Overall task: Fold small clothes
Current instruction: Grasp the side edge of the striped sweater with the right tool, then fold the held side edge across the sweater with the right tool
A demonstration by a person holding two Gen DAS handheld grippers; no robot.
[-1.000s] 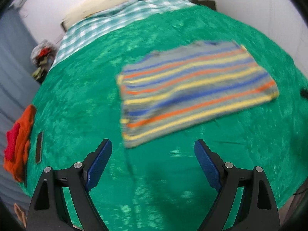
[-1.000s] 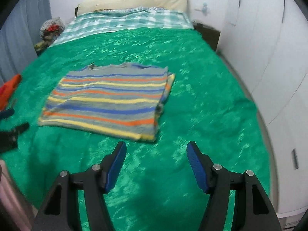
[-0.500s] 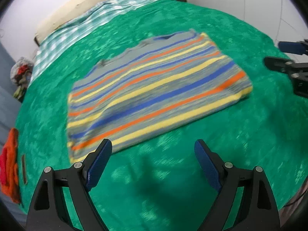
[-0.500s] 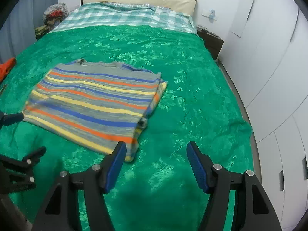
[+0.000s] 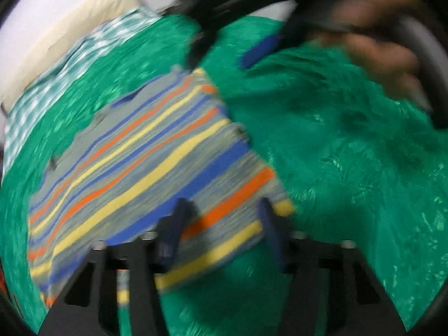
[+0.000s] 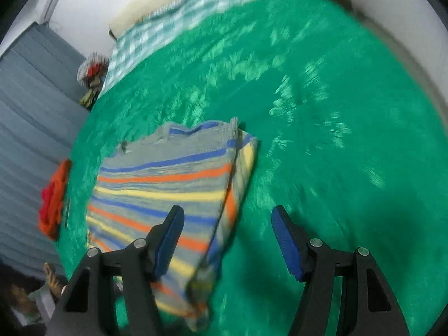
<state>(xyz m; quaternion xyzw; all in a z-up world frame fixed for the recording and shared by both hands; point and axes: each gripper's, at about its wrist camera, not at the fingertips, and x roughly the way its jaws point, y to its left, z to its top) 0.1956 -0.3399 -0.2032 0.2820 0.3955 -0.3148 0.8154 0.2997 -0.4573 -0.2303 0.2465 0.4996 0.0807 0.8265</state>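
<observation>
Left wrist view: left gripper (image 5: 221,224) spread apart over near corner of striped sweater (image 5: 145,168), nothing clamped. Right gripper (image 6: 226,238) likewise apart, straddling sweater's doubled side edge. Sleeves apparently tucked in already; final fold likely remaining. Beyond both, green bedspread (image 6: 322,140), checked sheet (image 6: 173,25), orange clothes (image 6: 53,196) leftward.

Stripes on green

Grey sweater (image 6: 168,193) striped blue, orange, yellow; emerald bedspread (image 6: 322,140); green-white checked sheet (image 6: 173,16); orange-red clothes (image 6: 53,198).
</observation>
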